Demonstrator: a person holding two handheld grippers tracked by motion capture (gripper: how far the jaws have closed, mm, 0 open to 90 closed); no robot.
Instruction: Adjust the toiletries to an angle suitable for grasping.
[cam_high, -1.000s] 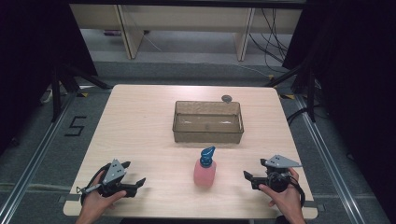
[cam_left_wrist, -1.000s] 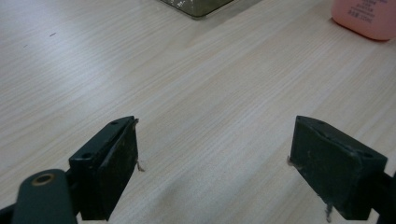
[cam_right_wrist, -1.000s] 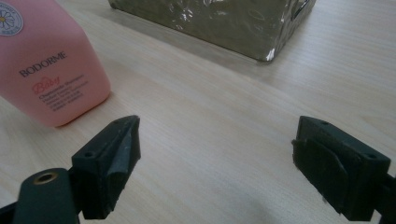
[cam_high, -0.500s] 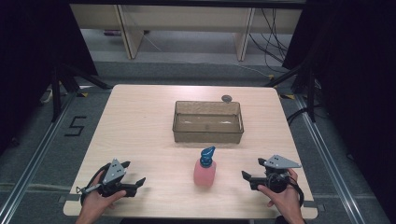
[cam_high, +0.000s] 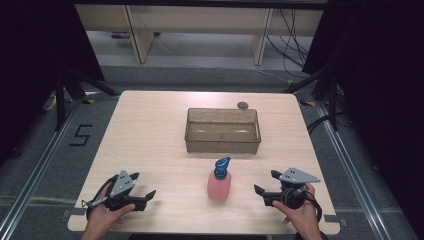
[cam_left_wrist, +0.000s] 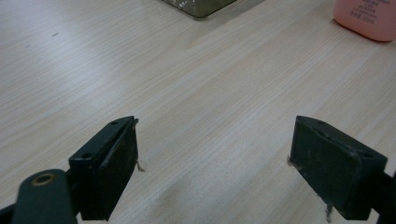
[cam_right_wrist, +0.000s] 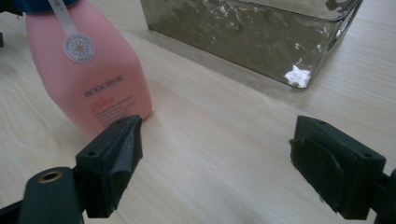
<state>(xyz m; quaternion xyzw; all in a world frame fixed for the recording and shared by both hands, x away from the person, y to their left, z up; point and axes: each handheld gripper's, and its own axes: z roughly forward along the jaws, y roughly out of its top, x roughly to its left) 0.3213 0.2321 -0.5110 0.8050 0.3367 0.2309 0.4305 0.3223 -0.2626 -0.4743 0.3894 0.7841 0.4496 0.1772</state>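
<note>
Showing 1 pink bottle (cam_high: 219, 182), 1 bin (cam_high: 223, 131), 2 tools

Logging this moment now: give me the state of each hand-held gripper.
Left hand-held gripper: open, holding nothing, above bare wooden table.
Right hand-held gripper: open, holding nothing, beside the pink plastic bottle with blue pump.

The pink plastic bottle (cam_high: 219, 184) has a blue pump cap, a white round sticker with a daisy motif and dark lettering. The transparent brown-tinted rectangular bin (cam_high: 223, 131) shows a rippled, reflective wall pattern. The pale wood-grain surface (cam_high: 150, 130) carries fine lengthwise streaks. Both grippers have black fingers (cam_right_wrist: 112, 158) and grey triangular plates.
</note>
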